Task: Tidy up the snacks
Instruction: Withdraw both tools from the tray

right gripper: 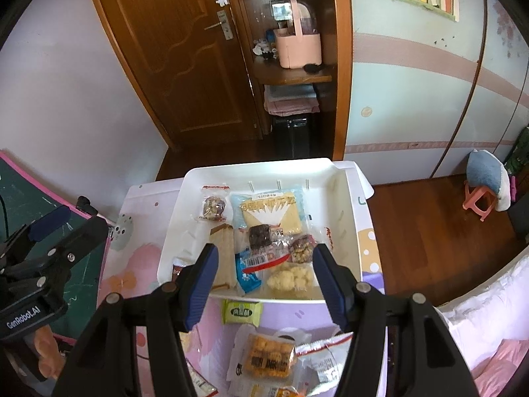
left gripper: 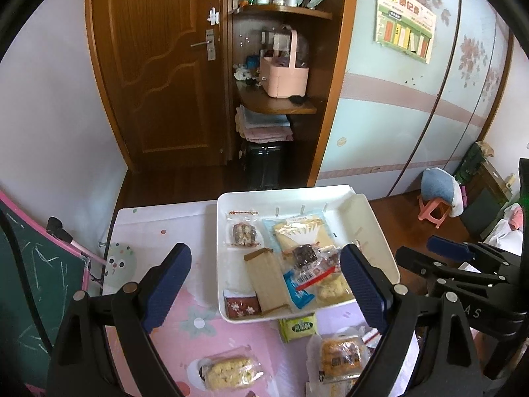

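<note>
A white tray (left gripper: 380, 231) (right gripper: 347, 231) on the small table holds several wrapped snacks: a pale cracker pack (left gripper: 302, 235) (right gripper: 267, 210), a tan wafer bar (left gripper: 267, 278) (right gripper: 224, 258), a dark brownie (left gripper: 304, 254) (right gripper: 259, 236) and a blue packet (left gripper: 297, 289) (right gripper: 248, 273). Loose in front lie a green packet (left gripper: 297, 327) (right gripper: 241, 312), an orange cake pack (left gripper: 340, 357) (right gripper: 269, 355) and a yellow crispy bar (left gripper: 226, 370). My left gripper (left gripper: 264, 287) is open and empty above the tray's near left. My right gripper (right gripper: 266, 281) is open and empty above the tray's near edge.
The table has a pink floral cloth (left gripper: 185, 324). A green chalkboard (left gripper: 29, 281) stands at the left. A wooden door (left gripper: 155, 66) and shelves with a pink basket (left gripper: 286, 72) are behind. A pink stool (right gripper: 479, 198) stands on the floor at the right.
</note>
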A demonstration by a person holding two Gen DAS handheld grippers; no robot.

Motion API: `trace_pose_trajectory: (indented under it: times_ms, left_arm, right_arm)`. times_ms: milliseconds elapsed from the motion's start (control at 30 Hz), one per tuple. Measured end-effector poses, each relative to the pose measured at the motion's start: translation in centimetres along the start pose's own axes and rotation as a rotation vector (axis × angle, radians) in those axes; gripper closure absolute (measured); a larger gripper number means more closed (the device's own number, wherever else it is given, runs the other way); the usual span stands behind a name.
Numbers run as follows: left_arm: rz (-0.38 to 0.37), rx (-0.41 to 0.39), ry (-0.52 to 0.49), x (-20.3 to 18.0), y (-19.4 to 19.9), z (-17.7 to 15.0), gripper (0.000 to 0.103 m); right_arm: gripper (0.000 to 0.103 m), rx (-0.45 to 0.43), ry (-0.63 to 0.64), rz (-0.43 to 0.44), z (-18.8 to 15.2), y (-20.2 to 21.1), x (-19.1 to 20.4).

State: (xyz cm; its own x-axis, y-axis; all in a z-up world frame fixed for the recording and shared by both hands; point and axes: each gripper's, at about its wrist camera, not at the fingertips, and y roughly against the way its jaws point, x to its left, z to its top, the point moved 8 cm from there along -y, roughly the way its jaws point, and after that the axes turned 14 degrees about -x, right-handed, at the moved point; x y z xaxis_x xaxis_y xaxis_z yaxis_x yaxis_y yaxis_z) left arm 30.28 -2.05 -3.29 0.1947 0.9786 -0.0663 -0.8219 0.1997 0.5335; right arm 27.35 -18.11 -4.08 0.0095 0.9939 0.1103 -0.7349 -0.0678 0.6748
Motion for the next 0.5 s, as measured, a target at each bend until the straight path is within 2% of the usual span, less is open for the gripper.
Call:
trace_pose_trajectory:
  times_ms: [500]
  left_arm:
    - [0.005,0.024,0.012,-2.1,6.5,-4.9,0.009]
  right_arm:
    - [0.033,-0.021,0.010,0.016,-4.2,6.5,-0.7]
